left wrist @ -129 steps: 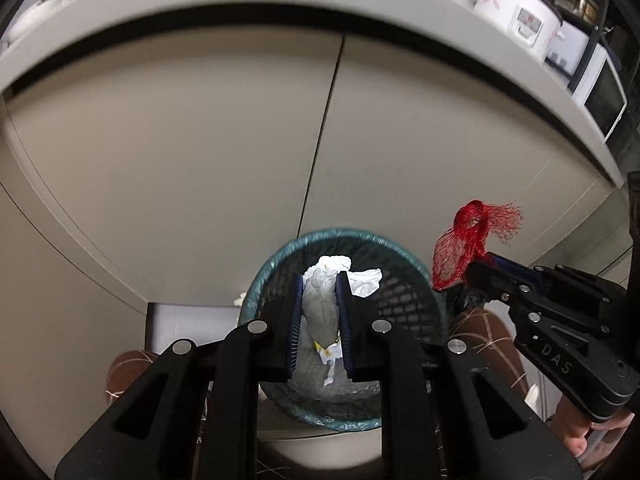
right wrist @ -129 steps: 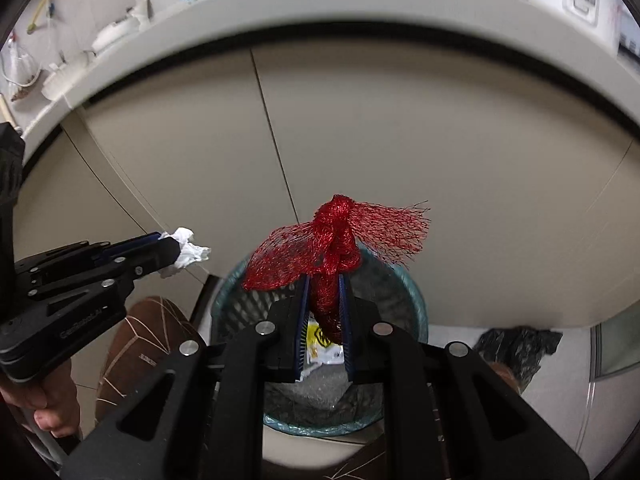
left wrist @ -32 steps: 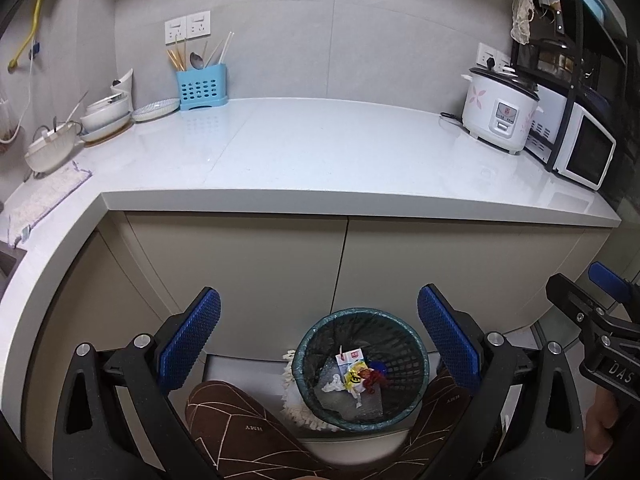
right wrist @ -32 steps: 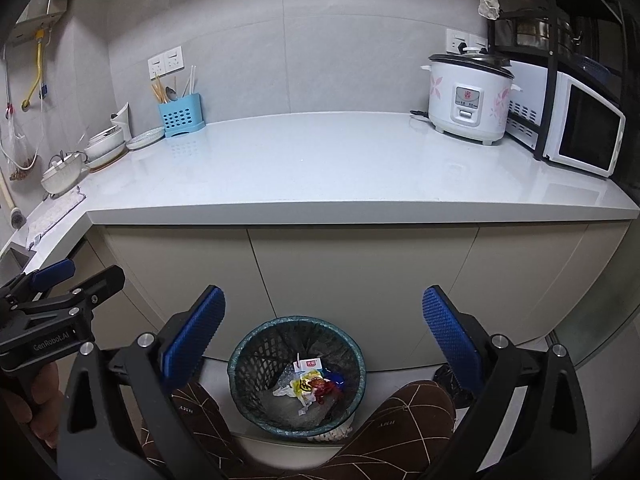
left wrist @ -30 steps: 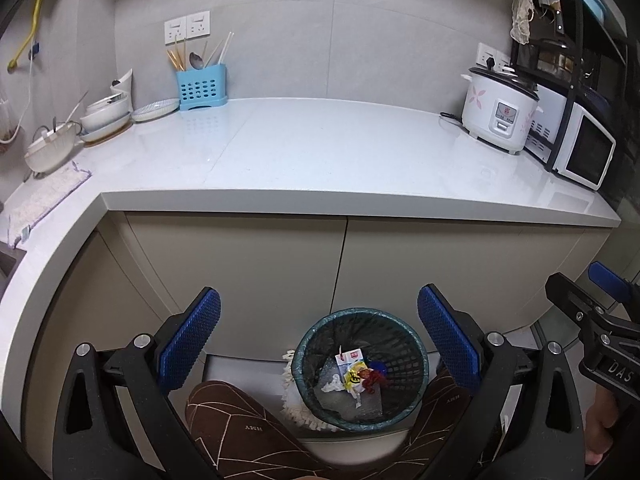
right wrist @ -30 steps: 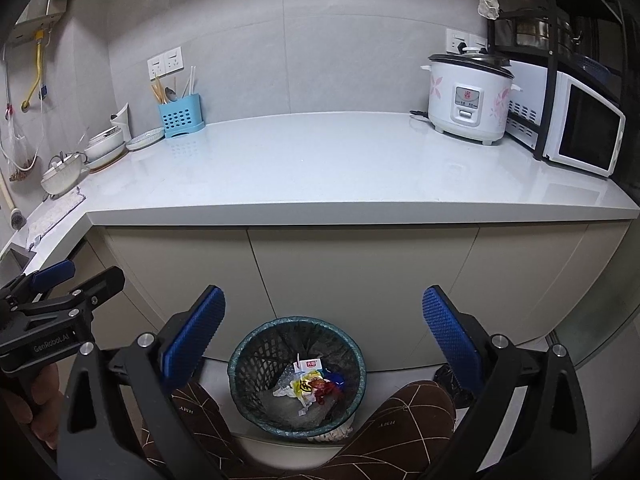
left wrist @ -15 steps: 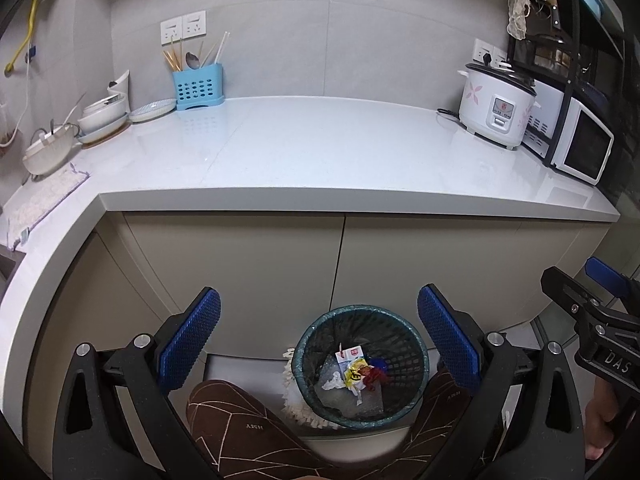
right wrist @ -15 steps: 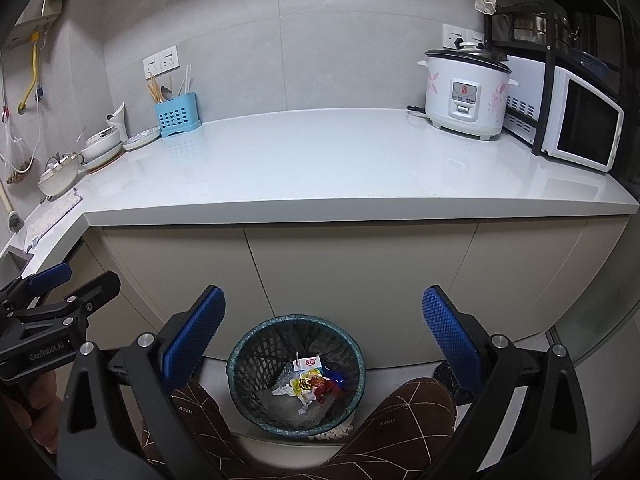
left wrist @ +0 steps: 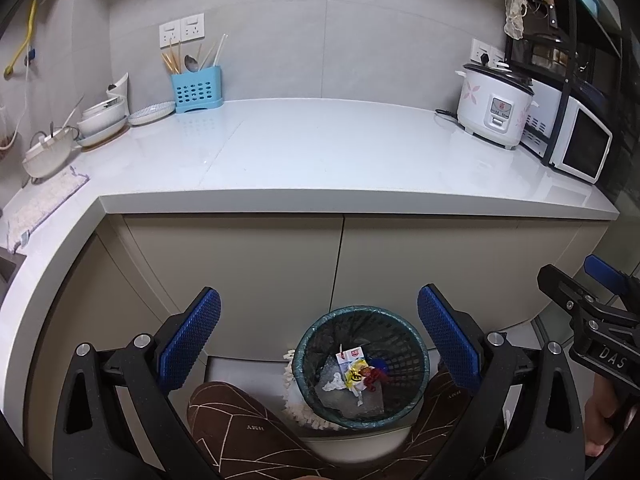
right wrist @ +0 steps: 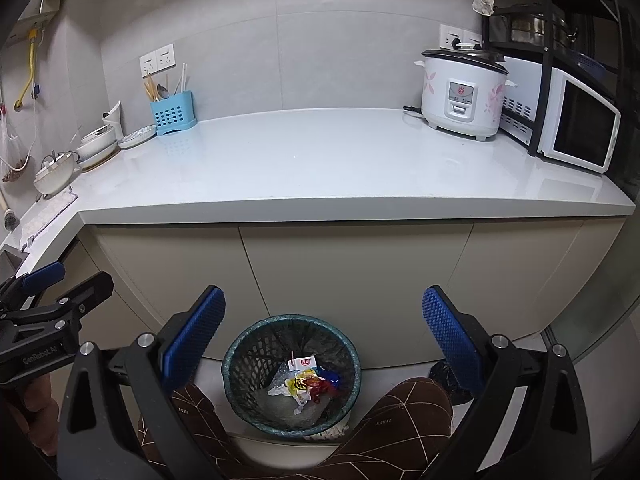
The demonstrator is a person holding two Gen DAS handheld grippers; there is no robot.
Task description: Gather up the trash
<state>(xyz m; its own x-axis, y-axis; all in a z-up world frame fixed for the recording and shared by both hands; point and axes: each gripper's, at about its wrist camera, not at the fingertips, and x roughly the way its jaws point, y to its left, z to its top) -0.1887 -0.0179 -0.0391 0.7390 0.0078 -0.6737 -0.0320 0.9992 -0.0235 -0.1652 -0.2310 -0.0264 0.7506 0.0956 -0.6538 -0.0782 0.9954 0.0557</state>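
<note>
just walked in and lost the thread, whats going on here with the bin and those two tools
A person is clearing trash in a kitchen with a handheld tool in each hand. Both the left tool and the right tool are open and hold nothing, raised above a mesh wastebasket on the floor in front of the cabinets. The trash lies inside it: crumpled wrappers, a small carton and red netting. The middle of the countertop shows no litter, so the collecting looks about finished.

On my counter (left wrist: 320, 152) I see a rice cooker (left wrist: 494, 110) at two o'clock beside the microwave (left wrist: 576, 144), a blue utensil holder (left wrist: 196, 90) and stacked bowls (left wrist: 100, 118) at ten.
</note>
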